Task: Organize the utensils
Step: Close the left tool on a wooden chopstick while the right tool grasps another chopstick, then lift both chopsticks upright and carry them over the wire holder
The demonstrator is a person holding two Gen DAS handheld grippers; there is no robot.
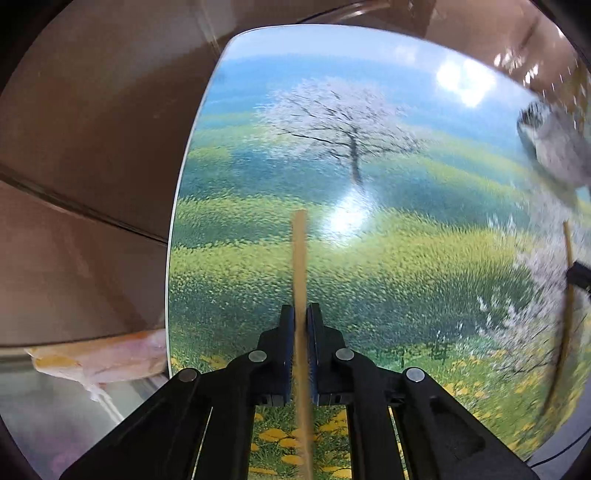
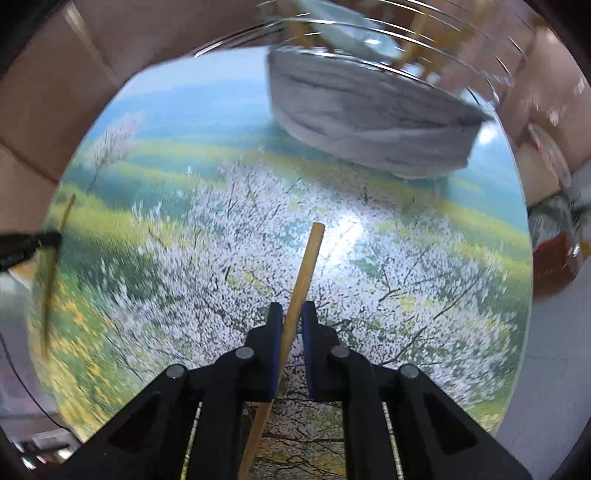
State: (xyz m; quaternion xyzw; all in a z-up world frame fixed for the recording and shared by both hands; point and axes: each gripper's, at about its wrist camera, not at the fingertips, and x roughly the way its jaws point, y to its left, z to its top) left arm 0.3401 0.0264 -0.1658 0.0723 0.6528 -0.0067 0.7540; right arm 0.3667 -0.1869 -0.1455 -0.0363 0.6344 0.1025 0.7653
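A picture mat (image 1: pixel 369 229) with a blossoming tree and green fields covers the table. My left gripper (image 1: pixel 302 314) points down at it and is shut on a pale wooden chopstick (image 1: pixel 300 258), which sticks out ahead between the pads. My right gripper (image 2: pixel 291 314) is likewise shut on a second wooden chopstick (image 2: pixel 306 273), which slants to the right over the mat (image 2: pixel 258 206). Each view catches the other gripper at its edge: the right gripper (image 1: pixel 579 277) with its chopstick (image 1: pixel 568 251), and the left gripper (image 2: pixel 33 242) with its chopstick (image 2: pixel 50 280).
A grey folded cloth (image 2: pixel 369 122) lies at the mat's far side, under a blurred wire rack (image 2: pixel 424 33) holding wooden utensils. Brown cardboard (image 1: pixel 92 129) borders the mat on the left. A pale plastic bag (image 1: pixel 110 358) lies by the near-left corner, packets (image 2: pixel 554 258) at the right.
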